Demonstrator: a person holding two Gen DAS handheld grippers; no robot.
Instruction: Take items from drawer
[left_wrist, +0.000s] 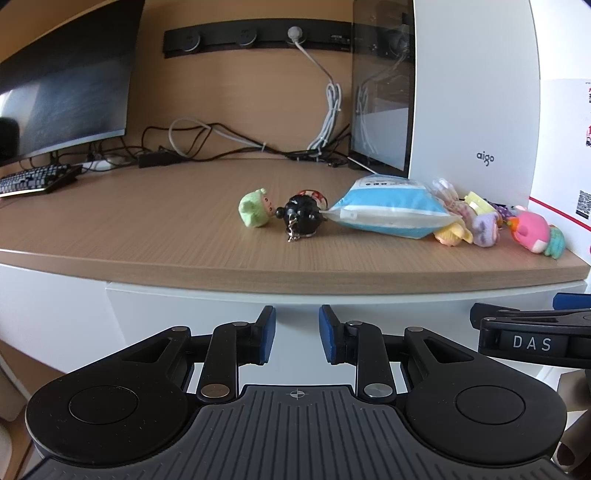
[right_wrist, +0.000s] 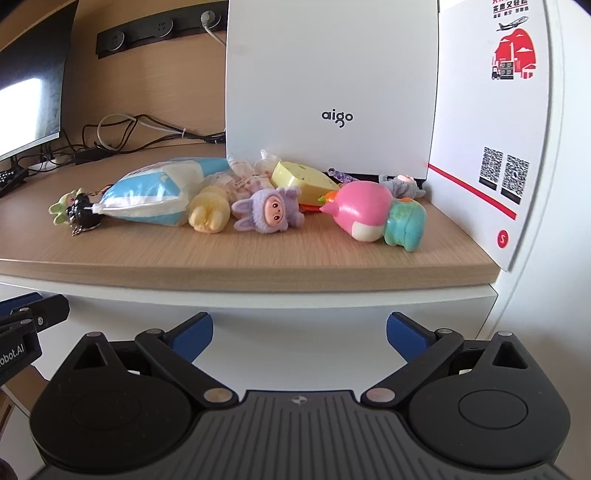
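We held both tongs low in front of the white drawer front (left_wrist: 229, 314), just under the edge of the light wooden surface (left_wrist: 147, 229). Our left tongs (left_wrist: 297, 338) stood slightly parted with nothing between the blue pads; our right tongs (right_wrist: 299, 334) gaped wide, also empty. The items lay in a row on the surface: a small green plush figure (left_wrist: 255, 212), a black round keychain figure (left_wrist: 301, 218), a blue-and-white plastic pouch (right_wrist: 155, 197), a yellow plush toy (right_wrist: 208, 214), a purple furry bunny doll (right_wrist: 271, 212), a yellow cheese-shaped block (right_wrist: 301, 181) and a pink-and-teal vinyl figure (right_wrist: 373, 214). Behind them stood a white "aigo" computer case (right_wrist: 332, 85), with a white printed carton (right_wrist: 491, 122) at its right.
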